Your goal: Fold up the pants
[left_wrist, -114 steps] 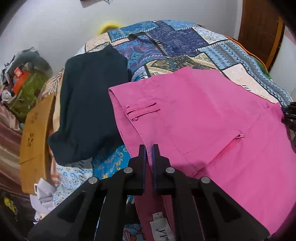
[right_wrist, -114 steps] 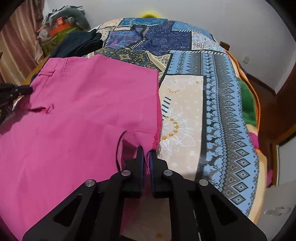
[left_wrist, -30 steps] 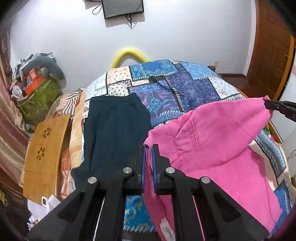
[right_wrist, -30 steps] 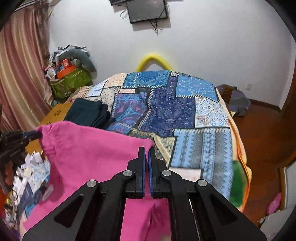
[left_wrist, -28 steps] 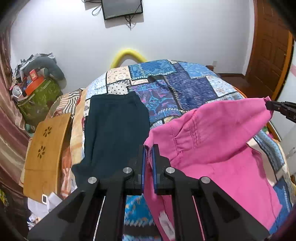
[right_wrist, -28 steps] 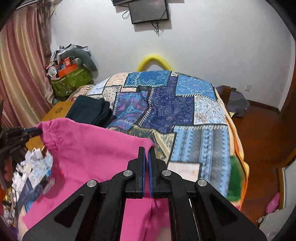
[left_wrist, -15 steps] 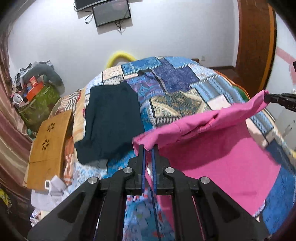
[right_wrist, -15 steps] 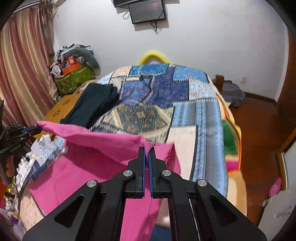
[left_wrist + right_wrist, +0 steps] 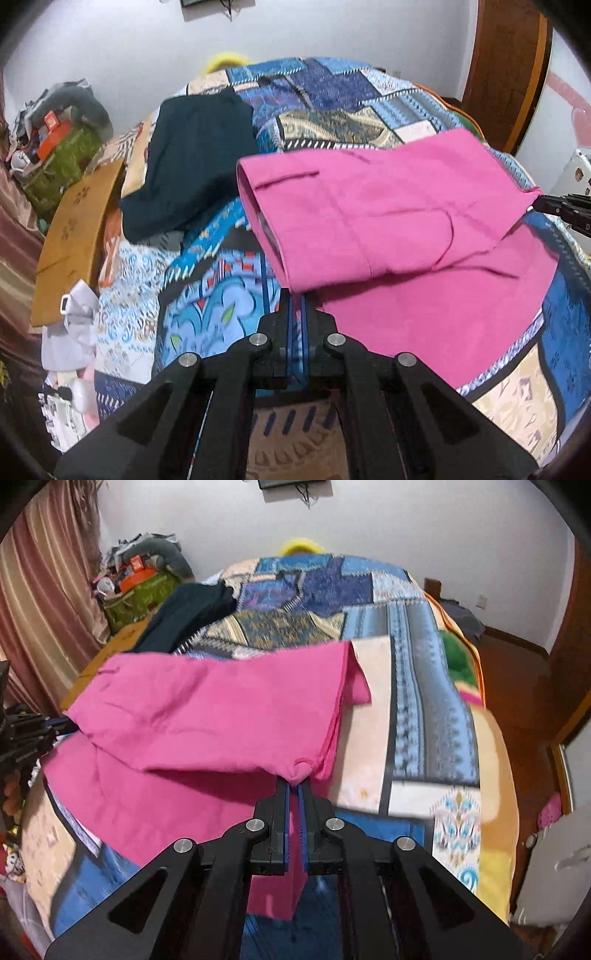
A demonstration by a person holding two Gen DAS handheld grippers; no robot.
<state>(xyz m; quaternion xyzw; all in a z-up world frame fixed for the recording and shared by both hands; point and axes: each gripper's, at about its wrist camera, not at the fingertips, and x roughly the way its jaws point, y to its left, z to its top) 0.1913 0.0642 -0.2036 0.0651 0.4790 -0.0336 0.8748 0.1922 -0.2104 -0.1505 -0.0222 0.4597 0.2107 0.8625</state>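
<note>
I have carried the pink pants (image 9: 384,221) forward and down since a second ago, so their top half now drapes over the lower half on the patchwork bed (image 9: 424,686). My left gripper (image 9: 296,295) and right gripper (image 9: 293,781) each pinch a corner. The fold looks nearly laid.

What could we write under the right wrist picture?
Right tongs pinching pink pants, folding them over on the patchwork bedspread.
</note>
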